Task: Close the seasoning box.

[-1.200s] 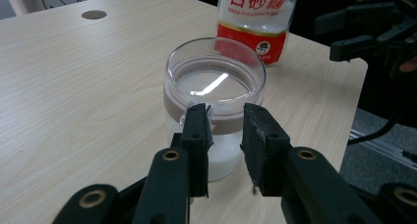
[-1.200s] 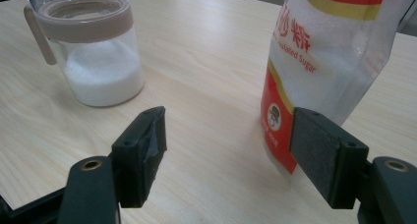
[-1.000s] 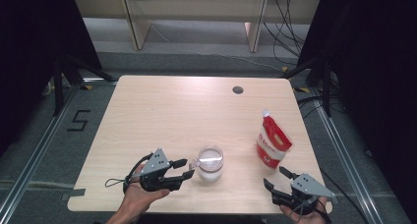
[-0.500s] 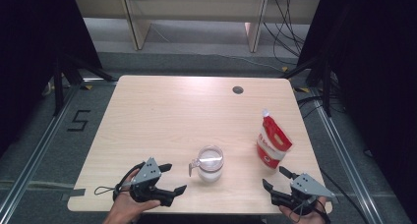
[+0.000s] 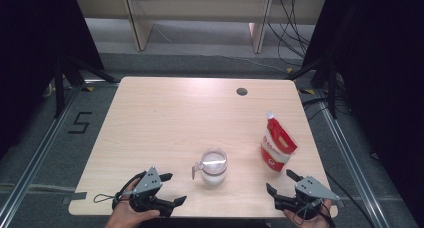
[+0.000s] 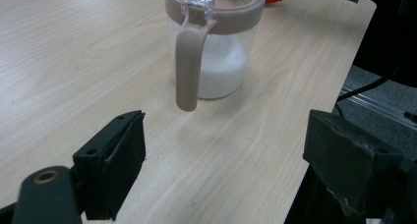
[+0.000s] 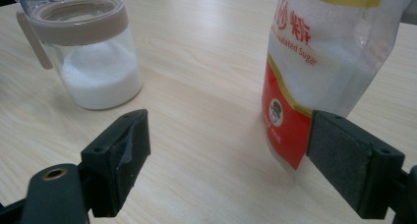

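A clear jar (image 5: 214, 166) with a beige lid and handle, part full of white sugar, stands near the table's front middle. To its right a red-and-white sugar pouch (image 5: 276, 144) stands upright. My left gripper (image 5: 174, 188) sits at the front edge, left of the jar and apart from it. Its jaws have just been opening and stand open with nothing between them. In the left gripper view the jar's handle (image 6: 188, 62) faces the open left gripper (image 6: 226, 150). My right gripper (image 5: 280, 181) is below the pouch; its jaws have just been opening, and nothing is between them. In the right gripper view the right gripper (image 7: 228, 155) frames the jar (image 7: 93, 62) and the pouch (image 7: 314, 62) beyond.
A small dark round hole (image 5: 242, 91) sits near the table's far edge. The table's front edge (image 5: 225, 211) runs just under both hands. Black stand legs (image 5: 75, 73) and cables (image 5: 300, 33) lie on the floor beyond the table, with shelving behind.
My left gripper has drawn back from the jar's handle toward the near left edge, and its jaws are wider. The right gripper has kept its place.
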Demonstrator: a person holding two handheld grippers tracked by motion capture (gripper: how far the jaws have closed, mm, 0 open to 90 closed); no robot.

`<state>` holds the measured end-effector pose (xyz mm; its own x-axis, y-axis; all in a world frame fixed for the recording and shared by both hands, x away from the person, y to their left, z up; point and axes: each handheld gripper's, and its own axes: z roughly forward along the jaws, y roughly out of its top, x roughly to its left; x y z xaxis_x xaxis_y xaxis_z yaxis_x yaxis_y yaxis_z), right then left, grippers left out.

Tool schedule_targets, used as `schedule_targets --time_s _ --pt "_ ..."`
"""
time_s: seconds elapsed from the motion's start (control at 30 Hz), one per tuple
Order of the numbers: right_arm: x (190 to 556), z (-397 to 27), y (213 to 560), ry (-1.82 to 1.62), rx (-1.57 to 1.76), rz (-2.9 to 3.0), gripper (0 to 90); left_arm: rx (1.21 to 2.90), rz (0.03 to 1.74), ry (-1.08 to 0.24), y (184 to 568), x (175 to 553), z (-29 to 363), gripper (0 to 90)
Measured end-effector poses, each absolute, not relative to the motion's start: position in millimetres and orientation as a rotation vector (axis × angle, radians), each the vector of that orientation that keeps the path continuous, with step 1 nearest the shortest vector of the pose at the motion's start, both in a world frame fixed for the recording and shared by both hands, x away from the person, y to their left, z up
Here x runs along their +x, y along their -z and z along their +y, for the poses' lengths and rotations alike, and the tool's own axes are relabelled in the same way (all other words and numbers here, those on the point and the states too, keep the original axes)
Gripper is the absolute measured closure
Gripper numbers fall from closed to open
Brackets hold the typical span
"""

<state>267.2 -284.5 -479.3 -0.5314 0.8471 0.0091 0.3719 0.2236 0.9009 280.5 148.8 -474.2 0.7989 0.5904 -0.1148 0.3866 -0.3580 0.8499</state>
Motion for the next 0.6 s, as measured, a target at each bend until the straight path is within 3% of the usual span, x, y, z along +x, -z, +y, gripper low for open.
schedule_targets --time_s 0.6 --pt "268.6 -284.1 483.0 -1.238 1.124 2.035 18.5 2.02 0.729 -0.282 480.1 275.1 153.7 15.7"
